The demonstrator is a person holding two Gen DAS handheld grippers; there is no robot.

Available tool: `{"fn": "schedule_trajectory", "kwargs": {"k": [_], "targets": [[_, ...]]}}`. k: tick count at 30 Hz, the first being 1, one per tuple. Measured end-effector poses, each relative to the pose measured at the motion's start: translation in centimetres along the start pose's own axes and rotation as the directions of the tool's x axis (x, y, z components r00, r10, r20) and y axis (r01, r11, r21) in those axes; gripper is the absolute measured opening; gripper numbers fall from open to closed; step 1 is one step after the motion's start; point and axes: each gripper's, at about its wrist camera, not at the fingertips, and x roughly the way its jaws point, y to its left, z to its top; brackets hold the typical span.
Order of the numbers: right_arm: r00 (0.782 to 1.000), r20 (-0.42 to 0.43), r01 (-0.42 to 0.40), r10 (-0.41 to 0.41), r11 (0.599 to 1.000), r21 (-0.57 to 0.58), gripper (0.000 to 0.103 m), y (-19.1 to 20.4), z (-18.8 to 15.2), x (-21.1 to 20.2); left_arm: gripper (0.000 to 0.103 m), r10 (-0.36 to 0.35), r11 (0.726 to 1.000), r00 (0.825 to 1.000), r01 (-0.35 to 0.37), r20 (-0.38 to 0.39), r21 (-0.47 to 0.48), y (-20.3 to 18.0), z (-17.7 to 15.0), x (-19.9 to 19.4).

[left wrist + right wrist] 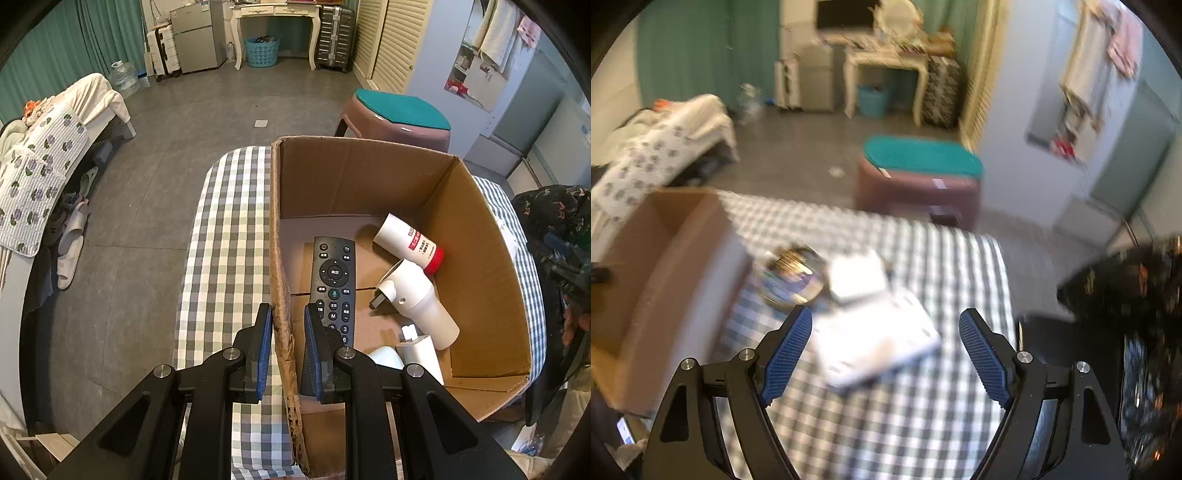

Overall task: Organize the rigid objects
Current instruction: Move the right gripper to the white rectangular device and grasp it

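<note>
Cardboard box [369,177] wall between left hand-held gripper [288,314] pads.

Left wrist view: sharp, evenly lit by soft indoor light, faint shadows.
Right wrist view: heavy motion blur; white items [875,332] glare, overexposed.
Edges: fisheye bending, dark corner vignette.

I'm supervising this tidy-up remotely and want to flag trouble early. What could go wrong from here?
1. The left gripper straddles the cardboard box wall; a tug may tear the frayed edge or tip the box, shifting the remote and white bottles inside.
2. The right gripper is open above blurred white flat items on the checkered cloth; it might misjudge the grasp.
</note>
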Motion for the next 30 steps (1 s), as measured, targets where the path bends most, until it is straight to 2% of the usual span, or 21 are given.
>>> {"fn": "schedule_trajectory", "kwargs": {"k": [6, 8, 14, 19, 30], "targets": [[0.997, -0.06, -0.041, 0.039, 0.999, -0.026, 0.082, 0.5, -1.4, 2.4, 0.019, 0.004, 1.0, 1.0, -0.004, -0.003, -0.003, 0.1, 0.1, 0.1], [0.997, -0.07, -0.042, 0.04, 0.999, -0.018, 0.089, 1.5, -1.9, 2.7, 0.019, 0.004, 1.0, 1.0, -0.004, -0.004, -0.005, 0.0, 0.1, 0.1], [0.993, -0.11, -0.043, 0.046, 0.999, 0.025, 0.091, 3.0, -1.8, 4.2, 0.019, 0.004, 1.0, 1.0, -0.004, -0.004, -0.006, 0.1, 0.1, 0.2], [0.986, -0.166, -0.008, 0.025, 0.995, 0.103, 0.093, 4.1, -1.5, 5.9, 0.019, 0.002, 1.0, 1.0, -0.002, -0.006, -0.002, 0.3, 0.0, 0.3], [0.983, -0.178, 0.094, -0.054, 0.969, 0.229, 0.102, 3.9, 0.7, 7.7, 0.019, 0.001, 1.0, 1.0, -0.001, -0.009, -0.001, 0.2, -0.1, 0.4]]}}
